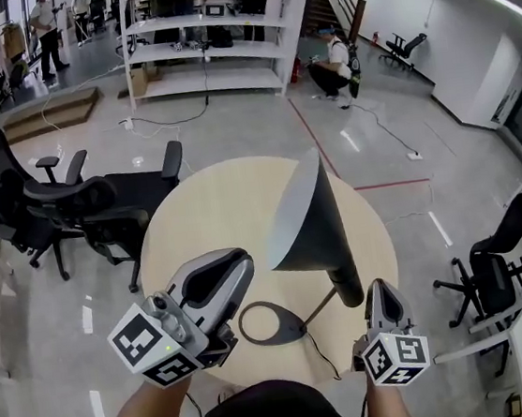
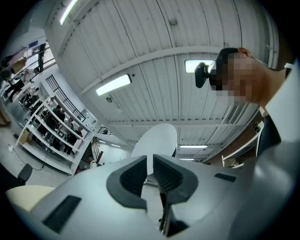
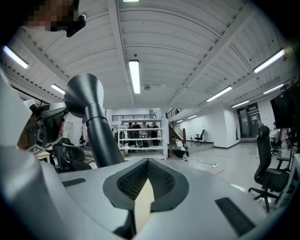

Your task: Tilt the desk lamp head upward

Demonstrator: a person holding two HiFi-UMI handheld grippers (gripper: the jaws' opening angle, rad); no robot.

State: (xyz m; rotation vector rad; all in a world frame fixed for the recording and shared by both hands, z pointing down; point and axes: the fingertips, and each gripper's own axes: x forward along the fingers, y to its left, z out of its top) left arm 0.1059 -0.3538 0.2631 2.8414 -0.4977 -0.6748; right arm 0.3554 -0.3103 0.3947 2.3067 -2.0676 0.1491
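Note:
The desk lamp stands on the round beige table (image 1: 200, 210). Its dark cone head (image 1: 305, 221) is tilted so the white inside faces up and left. A thin stem runs down to the ring base (image 1: 270, 322). My left gripper (image 1: 240, 264) hovers just left of the head, above the base, its jaws a narrow slit apart and empty (image 2: 150, 161); the shade's white inside (image 2: 157, 138) shows beyond them. My right gripper (image 1: 381, 284) sits just right of the head's narrow back end, shut on nothing (image 3: 147, 161). The lamp neck (image 3: 101, 136) rises at its left.
The lamp's cable (image 1: 322, 358) trails off the table's near edge. Black office chairs stand to the left (image 1: 71, 202) and right (image 1: 495, 268) of the table. White shelving (image 1: 211, 30) and several people are far back across the grey floor.

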